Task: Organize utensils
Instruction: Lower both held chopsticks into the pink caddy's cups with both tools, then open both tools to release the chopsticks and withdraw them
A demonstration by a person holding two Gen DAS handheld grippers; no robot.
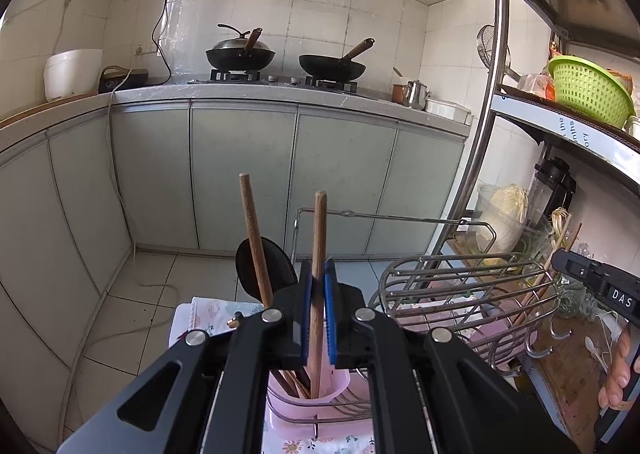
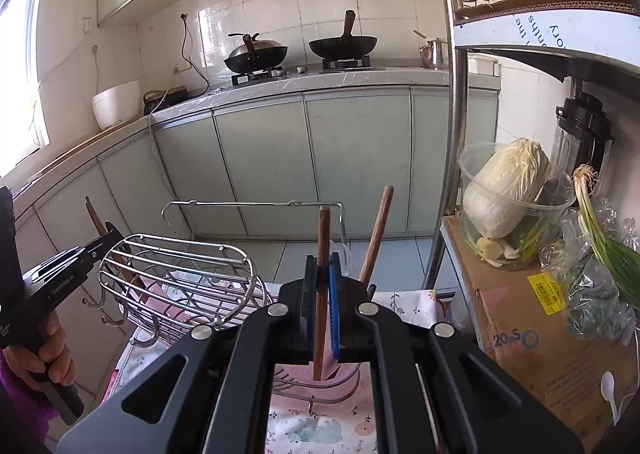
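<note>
My left gripper (image 1: 318, 274) is shut on a wooden utensil handle (image 1: 319, 238) that stands upright, its lower end inside a pink cup (image 1: 320, 394) holding several wooden utensils. A black spatula with a wooden handle (image 1: 256, 246) leans in the same cup. My right gripper (image 2: 322, 270) is shut on another wooden handle (image 2: 322, 238), its lower end over a pink holder (image 2: 344, 370) in the wire rack. A second wooden handle (image 2: 378, 230) leans just to the right. A chrome wire basket (image 1: 468, 290) lies between both grippers; it also shows in the right wrist view (image 2: 180, 274).
A floral cloth (image 2: 316, 430) covers the surface under the rack. A metal shelf post (image 2: 452, 114) stands on the right, with a cardboard box (image 2: 520, 318), a cabbage bowl (image 2: 508, 190) and scallions (image 2: 608, 238). Grey cabinets (image 1: 240, 174) and a stove with woks (image 1: 332, 66) lie ahead.
</note>
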